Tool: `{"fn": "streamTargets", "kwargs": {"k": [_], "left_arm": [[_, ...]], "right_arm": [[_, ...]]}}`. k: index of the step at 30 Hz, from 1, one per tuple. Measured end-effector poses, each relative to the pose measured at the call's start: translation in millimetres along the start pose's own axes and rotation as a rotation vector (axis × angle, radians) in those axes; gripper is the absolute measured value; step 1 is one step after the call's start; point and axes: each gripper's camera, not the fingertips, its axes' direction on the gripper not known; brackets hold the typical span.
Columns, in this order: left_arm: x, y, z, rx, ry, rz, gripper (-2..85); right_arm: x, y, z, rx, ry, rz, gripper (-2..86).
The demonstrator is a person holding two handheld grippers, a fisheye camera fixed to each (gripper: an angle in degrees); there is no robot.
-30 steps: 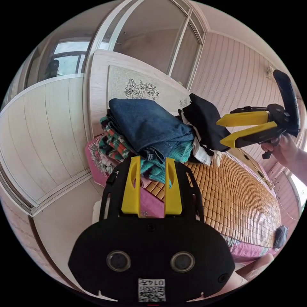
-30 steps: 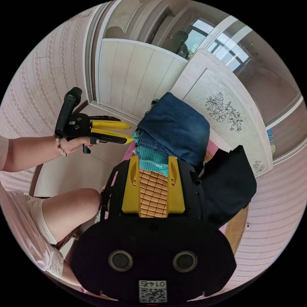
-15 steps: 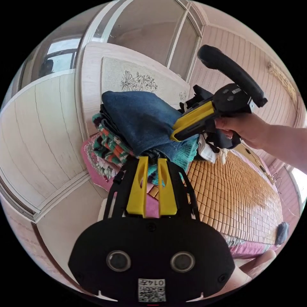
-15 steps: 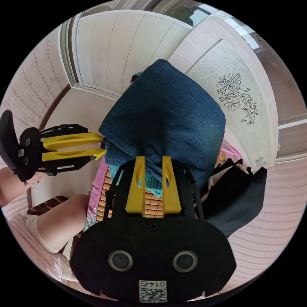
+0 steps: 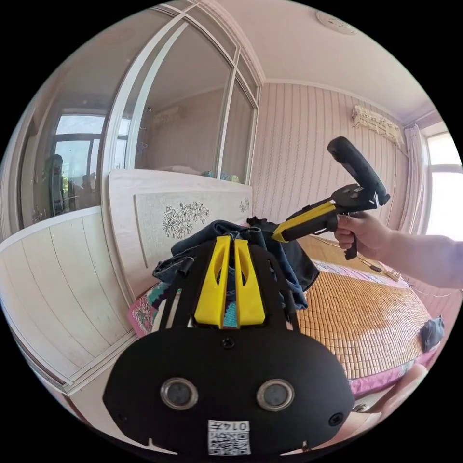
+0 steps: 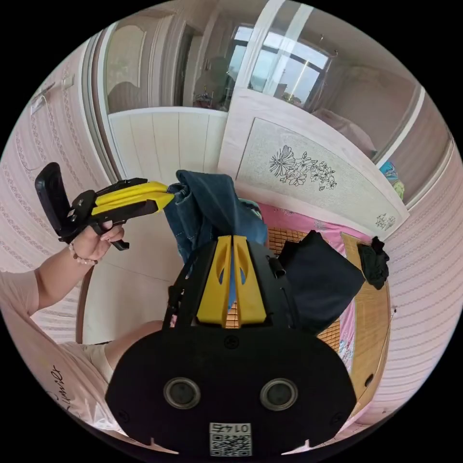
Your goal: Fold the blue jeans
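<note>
In the left gripper view, the left gripper (image 5: 230,239) sits at the centre of the frame, its two yellow jaws pressed close together on a fold of the blue jeans (image 5: 202,251), which hang bunched behind and around them, lifted above the bed. To the right of centre, the right gripper (image 5: 279,235) reaches in from a hand (image 5: 361,234), its jaws together on another edge of the same denim.

In the right gripper view, the right gripper (image 6: 233,239) is in mid-frame, jaws nearly touching with blue cloth between them. At the left, the left gripper (image 6: 166,197) pinches the jeans (image 6: 210,202) at their upper corner (the cloth drapes down between the two grips). A dark garment (image 6: 318,279) lies on the woven mat (image 6: 371,308) right of centre, below the flowered headboard (image 6: 308,169).
</note>
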Motion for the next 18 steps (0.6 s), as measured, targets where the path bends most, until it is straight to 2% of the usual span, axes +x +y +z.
{"fn": "streamTargets", "kwargs": {"k": [6, 11, 14, 16, 18], "left_arm": [[62.5, -50.5, -27.7, 0.039, 0.166, 0.029, -0.6], [130.8, -55.4, -22.6, 0.062, 0.321, 0.044, -0.6], [170.0, -27.1, -19.1, 0.026, 0.417, 0.084, -0.6], [185.1, 8.4, -10.0, -0.054, 0.454, 0.083, -0.6], [203.5, 83.5, 9.6, -0.196, 0.414, 0.089, -0.6]], "right_arm": [[48.5, 105.1, -93.2, 0.176, -0.131, 0.146, -0.9], [69.6, 248.0, -172.4, 0.383, -0.102, 0.308, -0.9], [61.8, 348.2, -189.0, 0.365, -0.012, 0.414, -0.9], [54.1, 411.1, -179.4, 0.301, 0.007, 0.523, -0.9], [42.2, 471.7, -155.3, 0.232, -0.013, 0.630, -0.9]]}}
